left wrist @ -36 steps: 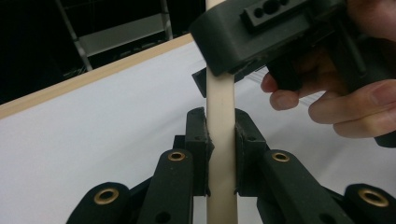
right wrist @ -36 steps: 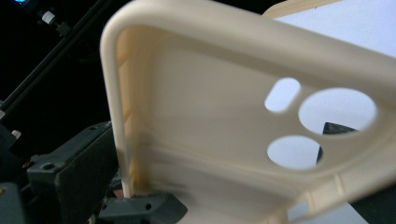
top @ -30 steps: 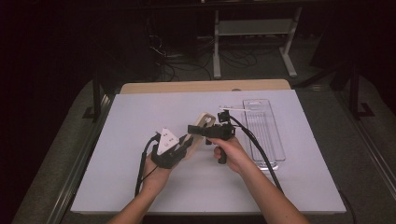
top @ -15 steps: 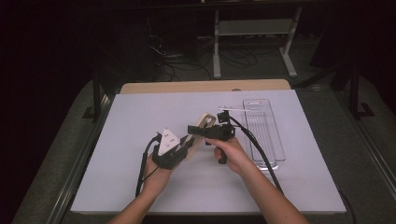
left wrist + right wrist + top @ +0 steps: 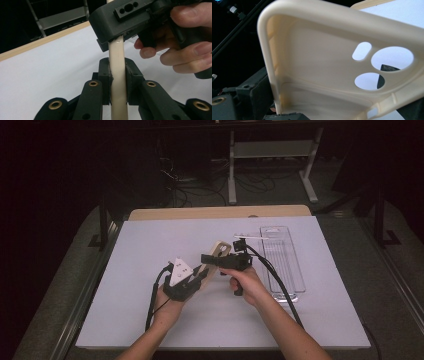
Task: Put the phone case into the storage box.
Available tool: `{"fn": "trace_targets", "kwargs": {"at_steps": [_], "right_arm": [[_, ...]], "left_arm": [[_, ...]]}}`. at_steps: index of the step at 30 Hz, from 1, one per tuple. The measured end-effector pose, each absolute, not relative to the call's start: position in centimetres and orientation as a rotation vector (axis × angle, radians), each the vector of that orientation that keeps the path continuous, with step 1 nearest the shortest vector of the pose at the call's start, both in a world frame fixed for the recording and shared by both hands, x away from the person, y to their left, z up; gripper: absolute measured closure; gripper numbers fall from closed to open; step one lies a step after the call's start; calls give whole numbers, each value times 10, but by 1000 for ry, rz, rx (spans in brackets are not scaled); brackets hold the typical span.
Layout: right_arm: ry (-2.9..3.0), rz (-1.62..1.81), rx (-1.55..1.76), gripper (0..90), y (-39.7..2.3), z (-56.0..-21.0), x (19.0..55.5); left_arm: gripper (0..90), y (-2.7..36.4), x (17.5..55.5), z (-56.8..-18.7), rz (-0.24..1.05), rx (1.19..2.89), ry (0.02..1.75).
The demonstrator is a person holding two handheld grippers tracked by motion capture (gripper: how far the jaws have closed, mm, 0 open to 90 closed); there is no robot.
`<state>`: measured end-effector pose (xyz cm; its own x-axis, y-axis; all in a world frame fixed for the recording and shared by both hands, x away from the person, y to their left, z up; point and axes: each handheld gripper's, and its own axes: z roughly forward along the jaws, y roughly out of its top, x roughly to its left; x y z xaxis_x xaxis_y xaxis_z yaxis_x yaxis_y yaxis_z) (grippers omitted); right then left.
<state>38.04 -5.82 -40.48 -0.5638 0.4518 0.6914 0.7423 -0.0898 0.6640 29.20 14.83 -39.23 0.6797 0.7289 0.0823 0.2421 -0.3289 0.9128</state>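
A cream phone case [image 5: 220, 251] is held up above the white table [image 5: 125, 250] between both grippers. My left gripper [image 5: 199, 273] is shut on the case's lower edge. In the left gripper view its two pads press on either side of the thin cream edge [image 5: 117, 75]. My right gripper [image 5: 208, 258] reaches in from the right and is closed over the upper part of the case [image 5: 116, 45]. The right gripper view faces the case's inner side [image 5: 319, 50] with its camera cut-outs, and one black fingertip [image 5: 384, 76] shows behind a hole.
A clear plastic tray [image 5: 282, 260] lies on the table's right side, just beyond the right hand. Cables trail from both grippers toward the near edge. A wooden board edge [image 5: 215, 213] runs along the far side, with dark floor and a stand behind.
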Motion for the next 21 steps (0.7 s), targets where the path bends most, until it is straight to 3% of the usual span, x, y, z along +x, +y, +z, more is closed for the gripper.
{"fn": "trace_targets", "kwargs": {"at_steps": [8, 16, 21], "right_arm": [[-1943, -1712, -1325, 61, -58, -404, 379], [-1959, -1711, -1333, 67, -59, -405, 379], [-1969, -1704, -1341, 69, -59, -406, 379]], "left_arm": [[724, 147, 292, -392, 597, 1882, 762], [499, 147, 295, -395, 556, 1943, 771], [406, 148, 298, -396, 515, 1967, 769]]}}
